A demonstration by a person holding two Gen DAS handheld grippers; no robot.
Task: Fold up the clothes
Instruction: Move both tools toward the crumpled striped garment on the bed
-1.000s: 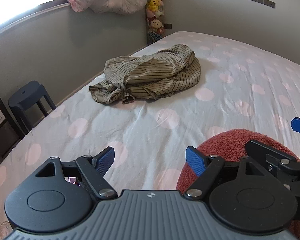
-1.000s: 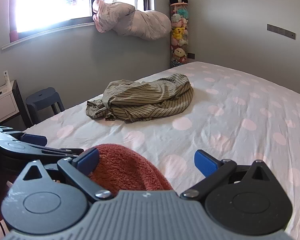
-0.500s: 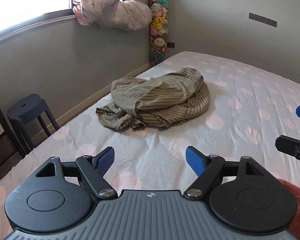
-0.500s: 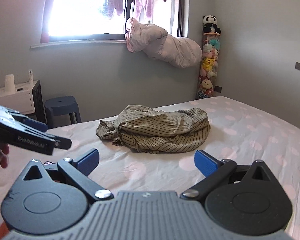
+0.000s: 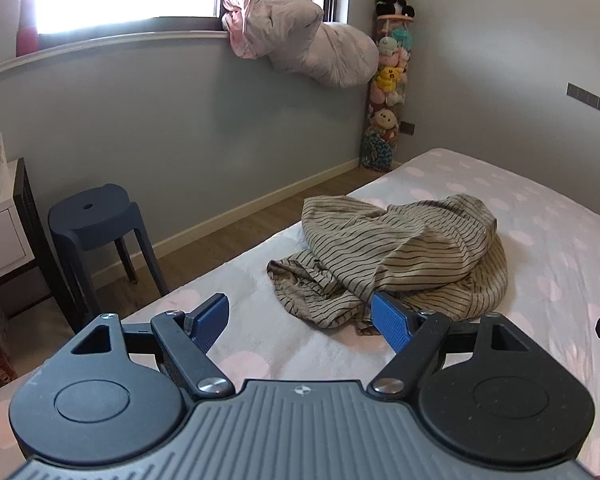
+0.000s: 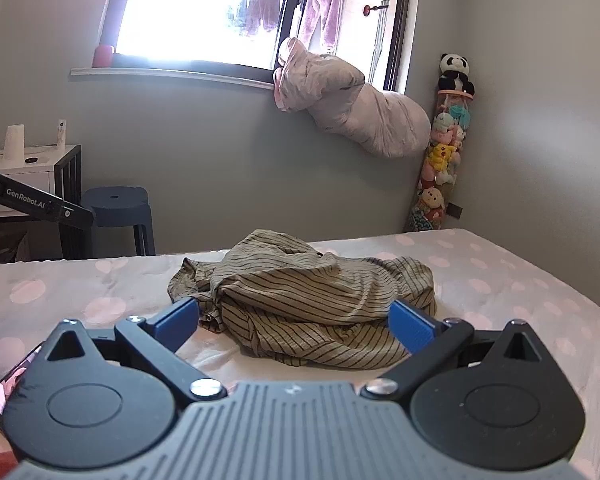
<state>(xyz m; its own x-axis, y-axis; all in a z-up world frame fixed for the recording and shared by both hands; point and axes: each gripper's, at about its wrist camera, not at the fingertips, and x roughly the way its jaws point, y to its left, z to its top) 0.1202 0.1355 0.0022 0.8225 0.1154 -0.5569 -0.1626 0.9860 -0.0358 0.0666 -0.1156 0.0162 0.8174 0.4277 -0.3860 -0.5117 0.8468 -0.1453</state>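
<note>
A crumpled olive garment with thin dark stripes (image 5: pixel 404 264) (image 6: pixel 308 300) lies in a heap on the bed's pink-dotted sheet (image 5: pixel 560 248) (image 6: pixel 520 280). My left gripper (image 5: pixel 300 320) is open, its blue pads short of the heap's near left edge, holding nothing. My right gripper (image 6: pixel 296 322) is also open and empty, and the heap shows between its fingers just ahead. The left gripper's black arm (image 6: pixel 36 204) enters the right wrist view at far left.
A dark blue stool (image 5: pixel 96 224) (image 6: pixel 118 208) and a white side table (image 6: pixel 32 168) stand beside the bed's left edge. A bundled pale duvet (image 6: pixel 352 112) hangs from the windowsill. A tube of plush toys (image 6: pixel 440 152) stands in the corner. A phone (image 6: pixel 8 388) lies near my right gripper.
Both grippers rose and advanced toward the striped garment, which now looks nearer. The red fluffy cloth seen close by earlier has dropped almost out of sight behind them.
</note>
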